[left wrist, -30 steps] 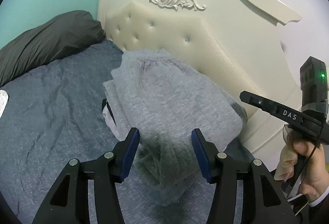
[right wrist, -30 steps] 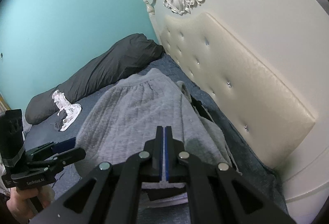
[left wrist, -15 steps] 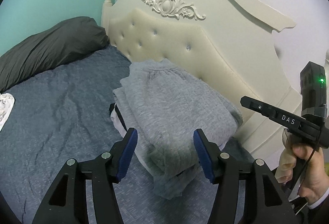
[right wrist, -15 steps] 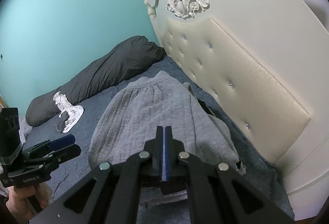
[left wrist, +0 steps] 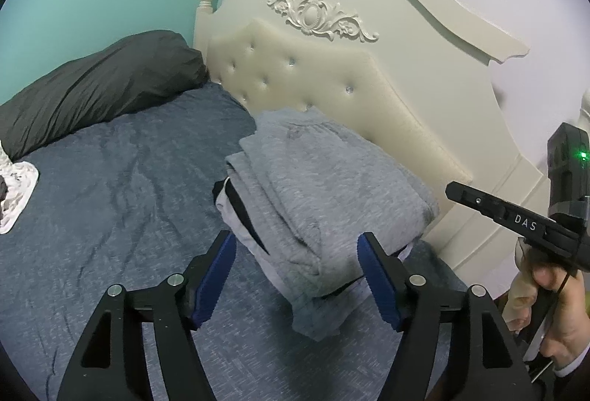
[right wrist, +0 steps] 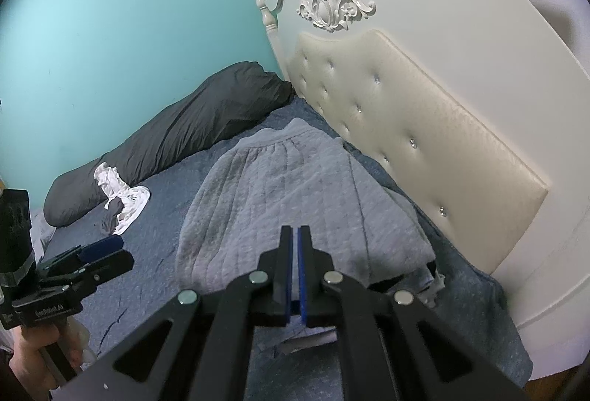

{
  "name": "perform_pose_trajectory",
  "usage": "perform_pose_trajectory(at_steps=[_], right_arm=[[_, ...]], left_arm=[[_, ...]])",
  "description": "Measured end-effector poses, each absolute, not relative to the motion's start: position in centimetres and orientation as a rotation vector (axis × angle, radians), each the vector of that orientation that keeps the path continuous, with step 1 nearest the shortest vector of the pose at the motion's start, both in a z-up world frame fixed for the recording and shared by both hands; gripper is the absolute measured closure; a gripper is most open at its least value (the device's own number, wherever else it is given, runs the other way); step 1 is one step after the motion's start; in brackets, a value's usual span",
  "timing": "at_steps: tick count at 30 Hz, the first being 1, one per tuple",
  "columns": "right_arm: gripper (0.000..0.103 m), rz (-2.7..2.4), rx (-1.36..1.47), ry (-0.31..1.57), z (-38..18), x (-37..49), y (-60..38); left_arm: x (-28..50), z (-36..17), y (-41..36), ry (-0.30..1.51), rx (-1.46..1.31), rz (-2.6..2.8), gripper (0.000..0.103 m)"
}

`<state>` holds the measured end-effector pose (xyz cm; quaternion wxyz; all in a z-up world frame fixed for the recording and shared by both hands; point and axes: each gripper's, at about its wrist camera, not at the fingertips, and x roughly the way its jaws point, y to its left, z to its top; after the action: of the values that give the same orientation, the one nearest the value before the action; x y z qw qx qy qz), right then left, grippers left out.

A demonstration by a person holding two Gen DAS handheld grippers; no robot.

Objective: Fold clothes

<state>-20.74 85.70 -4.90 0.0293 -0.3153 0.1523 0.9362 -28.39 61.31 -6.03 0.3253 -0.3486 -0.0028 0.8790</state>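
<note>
Folded grey knit garment [left wrist: 324, 187], stacked atop a pile of other folded clothes [left wrist: 236, 213] on the bed with the dark blue-grey cover [left wrist: 110, 202], pushed close to the cream tufted headboard [left wrist: 332, 98]. Far edge of the garment near the headboard padding; near edge loose, one grey flap drooping off the pile onto the cover. Black and white layers peeking out along the pile's left side and under its near corner [right wrist: 431, 275].

Left gripper [left wrist: 295, 275] held just short of the pile's near edge, jaws spread wide, blue pads to either side of the drooping flap, apparently clear of the cloth, though hard to be sure from this angle. Right gripper [right wrist: 295, 253] above the near end of the garment, jaws closed pad to pad, nothing between them.

Broad open stretch of bed cover left of the pile, wrinkled but free. Long dark grey pillow [right wrist: 177, 139] along the teal wall [right wrist: 129, 14], well apart from the pile. Crumpled white cloth [right wrist: 125, 194] beside the pillow.
</note>
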Motion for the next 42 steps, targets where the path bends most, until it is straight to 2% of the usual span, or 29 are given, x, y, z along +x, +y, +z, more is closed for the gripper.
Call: perform_pose_trajectory(at_steps=[6, 10, 12, 14, 16, 21, 22, 25, 42], right_arm=[[0.101, 2.876, -0.963, 0.461, -4.4, -19.8, 84.2], [0.098, 2.863, -0.96, 0.449, -4.1, -19.2, 83.4], [0.094, 2.855, -0.964, 0.444, -4.0, -18.9, 82.9], [0.083, 2.848, -0.962, 0.44, -3.9, -18.5, 82.4], [0.076, 2.848, -0.957, 0.437, -3.8, -18.0, 81.8], [0.072, 2.824, -0.954, 0.417, -3.8, -16.6, 80.4], [0.068, 2.824, -0.949, 0.405, -3.7, -16.4, 80.1], [0.039, 2.825, -0.91, 0.389, -3.2, -15.6, 79.2], [0.019, 2.751, -0.852, 0.362, -1.7, -11.1, 76.4]], left_arm=[[-27.8, -5.5, 60.2, 0.0, -0.911, 2.324, 0.019], [-27.2, -5.1, 59.6, 0.01, -0.907, 2.331, 0.017], [-26.9, -5.0, 59.3, 0.014, -0.904, 2.334, 0.015], [-26.5, -4.8, 59.0, 0.02, -0.9, 2.337, 0.013], [-26.2, -4.6, 58.7, 0.024, -0.896, 2.34, 0.013], [-25.1, -3.9, 58.0, 0.042, -0.879, 2.352, 0.006], [-24.8, -3.8, 57.9, 0.047, -0.874, 2.353, 0.005], [-24.1, -3.4, 57.3, 0.061, -0.864, 2.359, 0.002], [-20.8, -2.5, 54.1, 0.083, -0.85, 2.391, 0.0]])
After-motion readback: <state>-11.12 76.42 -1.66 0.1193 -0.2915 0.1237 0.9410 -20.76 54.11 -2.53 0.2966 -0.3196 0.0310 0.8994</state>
